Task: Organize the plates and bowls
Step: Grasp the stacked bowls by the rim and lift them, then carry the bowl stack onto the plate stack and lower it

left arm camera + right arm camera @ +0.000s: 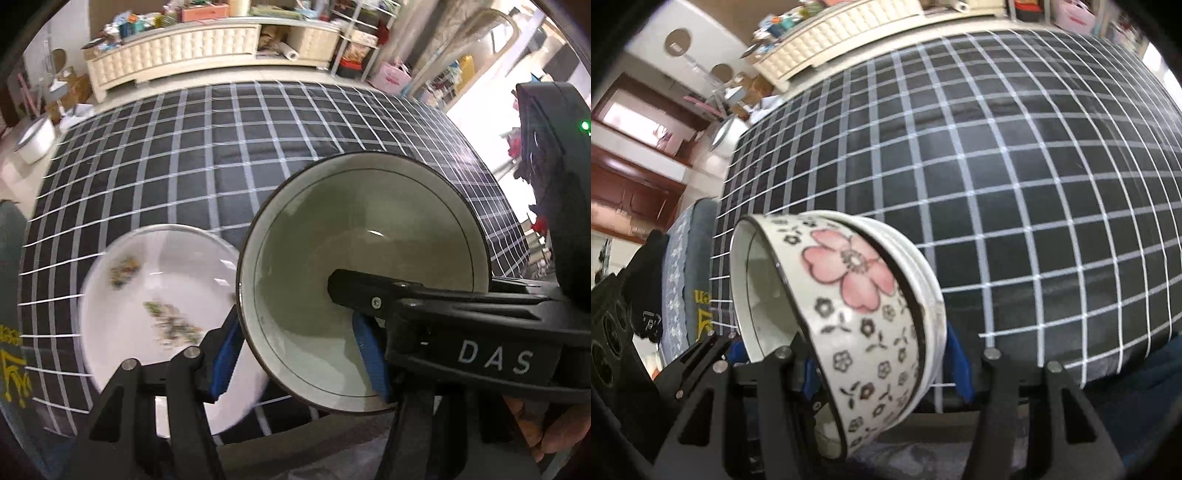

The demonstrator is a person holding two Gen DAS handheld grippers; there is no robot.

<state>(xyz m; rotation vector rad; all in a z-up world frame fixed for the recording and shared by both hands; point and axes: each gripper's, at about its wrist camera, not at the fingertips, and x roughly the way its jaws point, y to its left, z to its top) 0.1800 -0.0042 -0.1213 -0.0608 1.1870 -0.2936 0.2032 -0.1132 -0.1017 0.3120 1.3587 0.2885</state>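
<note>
A bowl (369,229) with a dark rim and white inside hangs tilted over the table's near edge, its mouth towards my left camera. From the right wrist its outside shows a pink flower (849,269), and it seems nested in a white ribbed bowl (931,295). My right gripper (882,369) is shut on this wall, and its inner finger (354,291) reaches into the bowl. My left gripper (297,356) stands open astride the lower rim, one blue pad (225,354) outside. A white flowered plate (147,295) lies on the table to the left.
The table wears a black cloth with a white grid (221,147), bare beyond the dishes. A hand (561,439) holds the right tool. A cream cabinet (173,51) and a white basin (35,142) stand beyond. A blue-cushioned seat (683,277) is left of the table.
</note>
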